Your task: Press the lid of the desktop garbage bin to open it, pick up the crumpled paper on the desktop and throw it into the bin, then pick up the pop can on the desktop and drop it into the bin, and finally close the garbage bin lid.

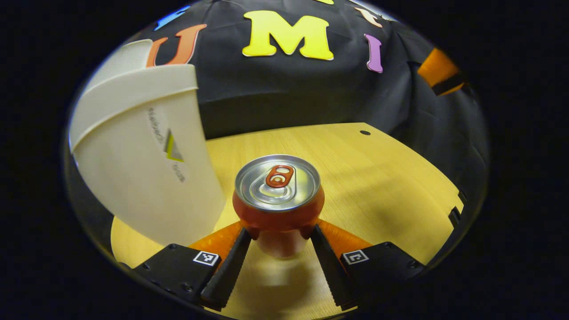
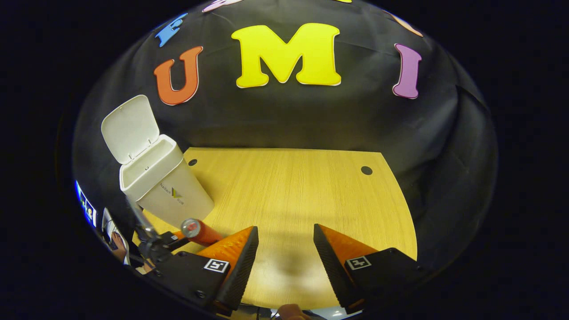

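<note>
An orange pop can (image 1: pixel 278 195) with a silver top sits between the fingers of my left gripper (image 1: pixel 279 231), which is shut on its sides. The white garbage bin (image 1: pixel 146 169) stands just left of the can, very close. In the right gripper view the bin (image 2: pixel 166 189) is at the left of the wooden table with its lid (image 2: pixel 131 126) standing open. In front of it is the can (image 2: pixel 195 230), tilted in the left gripper (image 2: pixel 178 238). My right gripper (image 2: pixel 284 233) hangs open over the near middle of the table with nothing between its fingers.
The wooden table (image 2: pixel 302 191) has two small dark holes near its far edge (image 2: pixel 366 170) (image 2: pixel 192 162). Its right edge curves away toward the black cloth. A hand (image 2: pixel 118 244) shows at the lower left behind the left gripper.
</note>
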A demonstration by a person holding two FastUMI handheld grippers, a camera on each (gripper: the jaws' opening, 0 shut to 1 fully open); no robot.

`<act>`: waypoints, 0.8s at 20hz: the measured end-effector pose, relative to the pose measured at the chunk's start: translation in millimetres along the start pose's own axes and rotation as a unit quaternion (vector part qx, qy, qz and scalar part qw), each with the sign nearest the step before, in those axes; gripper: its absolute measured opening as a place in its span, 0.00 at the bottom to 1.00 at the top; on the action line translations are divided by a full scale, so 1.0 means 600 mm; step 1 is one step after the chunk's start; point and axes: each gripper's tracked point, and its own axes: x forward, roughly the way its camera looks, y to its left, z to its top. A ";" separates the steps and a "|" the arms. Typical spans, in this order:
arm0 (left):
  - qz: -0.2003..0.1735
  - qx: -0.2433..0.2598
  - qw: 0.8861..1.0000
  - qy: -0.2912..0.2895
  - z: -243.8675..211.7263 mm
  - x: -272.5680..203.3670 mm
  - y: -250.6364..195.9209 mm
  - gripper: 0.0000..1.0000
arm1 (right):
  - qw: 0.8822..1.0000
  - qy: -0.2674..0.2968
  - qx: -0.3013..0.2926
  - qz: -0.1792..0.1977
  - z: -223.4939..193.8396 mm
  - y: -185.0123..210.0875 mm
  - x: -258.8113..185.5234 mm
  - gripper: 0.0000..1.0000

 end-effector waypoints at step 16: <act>0.170 -0.114 0.979 -0.004 0.244 -0.292 0.181 0.85 | 0.995 0.022 0.027 0.092 -0.025 0.005 0.063 0.80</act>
